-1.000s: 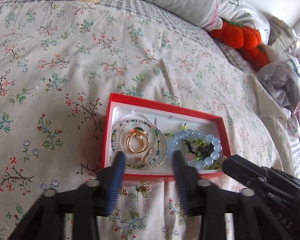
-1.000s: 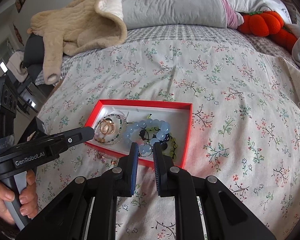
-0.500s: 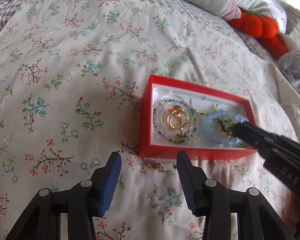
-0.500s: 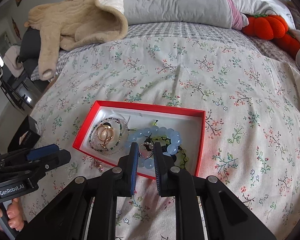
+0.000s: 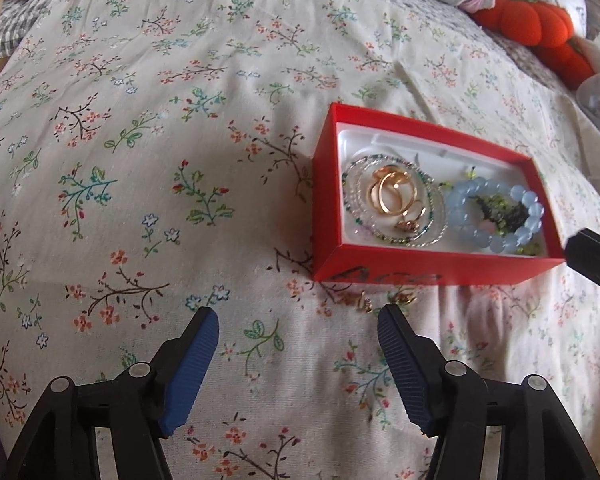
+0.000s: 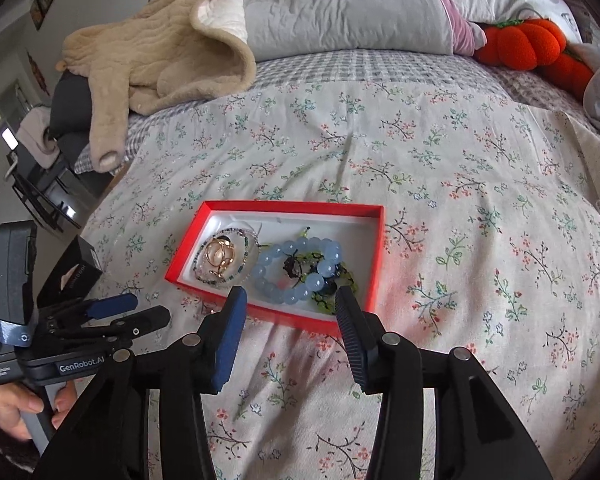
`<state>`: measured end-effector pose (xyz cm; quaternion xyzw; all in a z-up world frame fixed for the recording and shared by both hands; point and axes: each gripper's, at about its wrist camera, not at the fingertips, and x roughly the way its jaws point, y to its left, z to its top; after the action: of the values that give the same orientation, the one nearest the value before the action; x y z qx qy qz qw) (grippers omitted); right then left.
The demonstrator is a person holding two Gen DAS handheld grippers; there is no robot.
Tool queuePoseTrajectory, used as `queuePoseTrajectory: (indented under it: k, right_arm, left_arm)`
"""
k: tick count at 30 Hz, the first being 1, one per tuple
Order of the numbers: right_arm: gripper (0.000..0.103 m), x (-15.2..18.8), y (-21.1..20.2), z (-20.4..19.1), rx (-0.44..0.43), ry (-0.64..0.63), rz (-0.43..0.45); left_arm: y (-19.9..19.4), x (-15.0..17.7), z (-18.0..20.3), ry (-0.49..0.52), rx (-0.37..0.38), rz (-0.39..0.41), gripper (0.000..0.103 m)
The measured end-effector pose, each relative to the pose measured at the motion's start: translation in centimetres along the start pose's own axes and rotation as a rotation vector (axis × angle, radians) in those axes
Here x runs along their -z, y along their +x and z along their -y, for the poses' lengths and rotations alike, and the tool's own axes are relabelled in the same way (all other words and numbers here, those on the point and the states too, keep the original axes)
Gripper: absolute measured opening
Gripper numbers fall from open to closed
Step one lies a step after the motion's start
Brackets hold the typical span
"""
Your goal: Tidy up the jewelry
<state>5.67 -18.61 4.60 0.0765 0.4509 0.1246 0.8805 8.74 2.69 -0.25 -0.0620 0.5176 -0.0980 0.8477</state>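
A red jewelry box (image 5: 420, 270) (image 6: 372, 264) lies on the floral bedspread. Inside it are gold rings (image 5: 392, 194) (image 6: 219, 256) within thin beaded bracelets, a pale blue bead bracelet (image 5: 496, 216) (image 6: 296, 268), and a green-and-black beaded piece (image 6: 332, 280). Small gold pieces (image 5: 384, 300) lie on the bedspread just in front of the box. My left gripper (image 5: 298, 326) (image 6: 132, 312) is open and empty, to the left front of the box. My right gripper (image 6: 290, 300) is open and empty at the box's near edge; its tip shows in the left wrist view (image 5: 592, 258).
A beige fleece garment (image 6: 160, 56) and grey pillow (image 6: 340, 4) lie at the bed's far end. Orange plush pumpkins (image 6: 540, 48) sit at the far right. A small black box (image 6: 70, 276) lies at the bed's left edge.
The right gripper opened from shut, and the dark piece seen between its pads now lies in the box. The left gripper pulled back and to the left, away from the box.
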Motion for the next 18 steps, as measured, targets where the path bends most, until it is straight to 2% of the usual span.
queuePoseTrajectory:
  k: [3, 6, 11, 14, 18]
  right_arm:
    - [0.052, 0.9, 0.0, 0.8, 0.024, 0.023, -0.024]
    - [0.059, 2.0, 0.4, 1.4, 0.054, 0.040, -0.052]
    - [0.059, 3.9, 1.4, 1.7, 0.102, 0.026, -0.090]
    - [0.059, 4.6, 1.7, 1.8, 0.140, 0.009, -0.095]
    - [0.059, 5.1, 2.0, 2.1, 0.148, 0.013, -0.101]
  left_arm:
    - [0.3, 0.7, -0.1, -0.005, -0.039, 0.027, 0.079]
    - [0.7, 1.5, 0.1, 0.011, -0.052, 0.051, 0.079]
    - [1.3, 2.7, 1.0, 0.093, -0.103, 0.104, 0.079]
    - [1.5, 3.1, 1.2, 0.113, -0.099, 0.114, 0.079]
    - [1.8, 3.4, 1.6, 0.120, -0.085, 0.129, 0.079]
